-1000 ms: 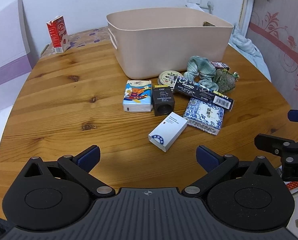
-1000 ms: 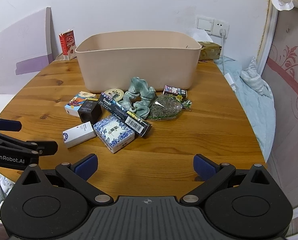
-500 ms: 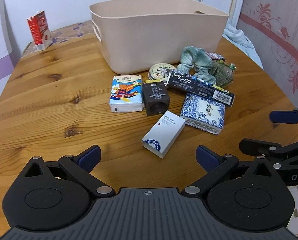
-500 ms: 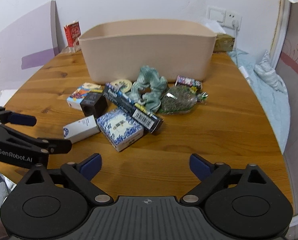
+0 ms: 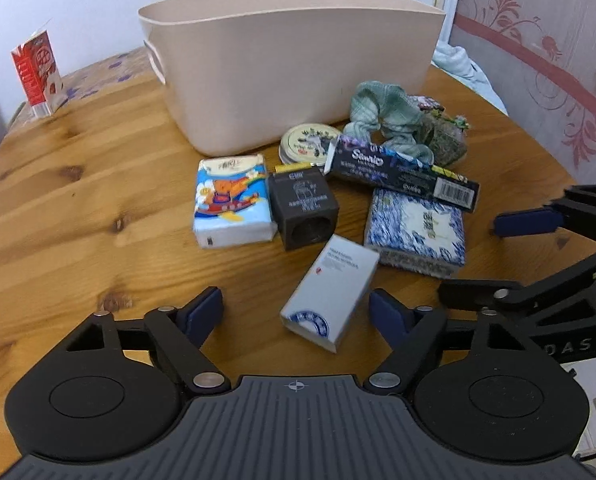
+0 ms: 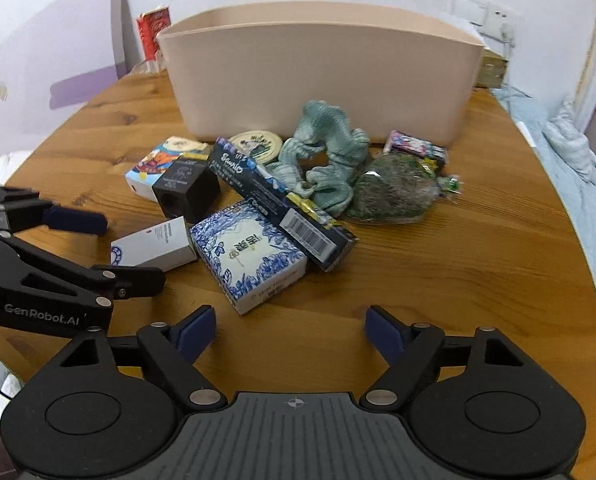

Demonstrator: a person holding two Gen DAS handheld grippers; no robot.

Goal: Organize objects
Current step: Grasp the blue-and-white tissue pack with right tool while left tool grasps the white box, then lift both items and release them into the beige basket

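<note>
A beige bin (image 5: 289, 60) (image 6: 322, 76) stands at the back of the round wooden table (image 5: 77, 200). In front of it lie a white box (image 5: 330, 292) (image 6: 153, 246), a blue-patterned box (image 5: 418, 232) (image 6: 249, 256), a black cube (image 5: 304, 210) (image 6: 185, 192), a tissue pack (image 5: 231, 200), a long dark box (image 5: 402, 172) (image 6: 281, 204), a round tin (image 5: 308, 142), a green scrunchie (image 6: 326, 160) and a bag of greenery (image 6: 394, 192). My left gripper (image 5: 298, 314) is open, its fingers either side of the white box's near end. My right gripper (image 6: 289, 332) is open and empty, just short of the blue-patterned box.
A red carton (image 5: 37, 72) stands at the table's far left edge. A small colourful packet (image 6: 416, 146) lies by the bin's right corner. Light blue bedding (image 6: 570, 160) lies beyond the table's right edge. Wall sockets (image 6: 478, 6) are behind the bin.
Both grippers have moved forward toward the pile of objects. The left gripper now has the white box between its open fingers. The objects have not moved.
</note>
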